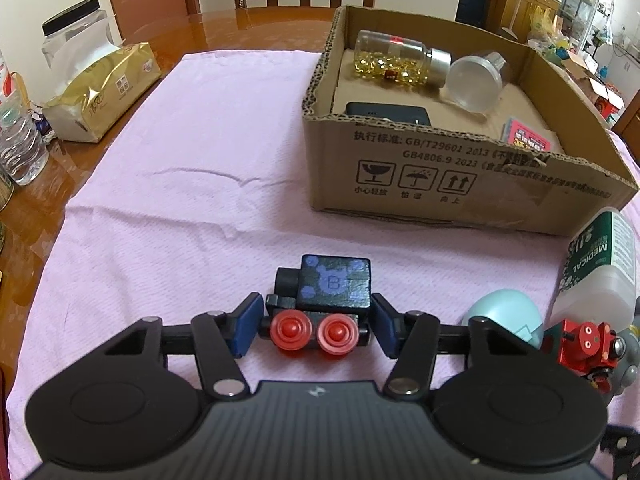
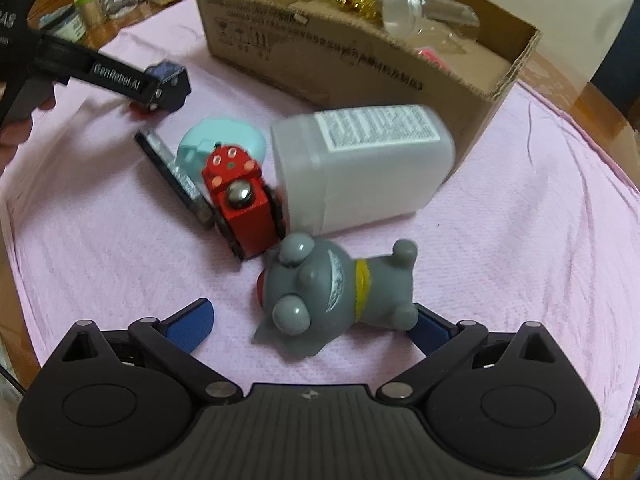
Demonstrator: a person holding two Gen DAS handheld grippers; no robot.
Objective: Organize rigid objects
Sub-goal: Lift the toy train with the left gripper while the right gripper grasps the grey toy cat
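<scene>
A black toy train (image 1: 326, 300) with red wheels and a blue "B" sits on the pink cloth (image 1: 180, 200) between the blue pads of my left gripper (image 1: 316, 322); the jaws stand close on both sides of it. It also shows in the right wrist view (image 2: 168, 86). My right gripper (image 2: 308, 326) is open around a grey toy dog (image 2: 332, 300) lying on its side. A red toy train (image 2: 240, 200), a mint round case (image 2: 224, 140) and a white medical bottle (image 2: 360, 168) lie just beyond.
An open cardboard box (image 1: 460, 184) at the right back holds a capsule bottle (image 1: 400, 58), a clear jar (image 1: 474, 80), a black device (image 1: 388, 114) and a pink card (image 1: 528, 140). A tissue pack (image 1: 100, 92), a jar and bottles stand at the left on the wooden table.
</scene>
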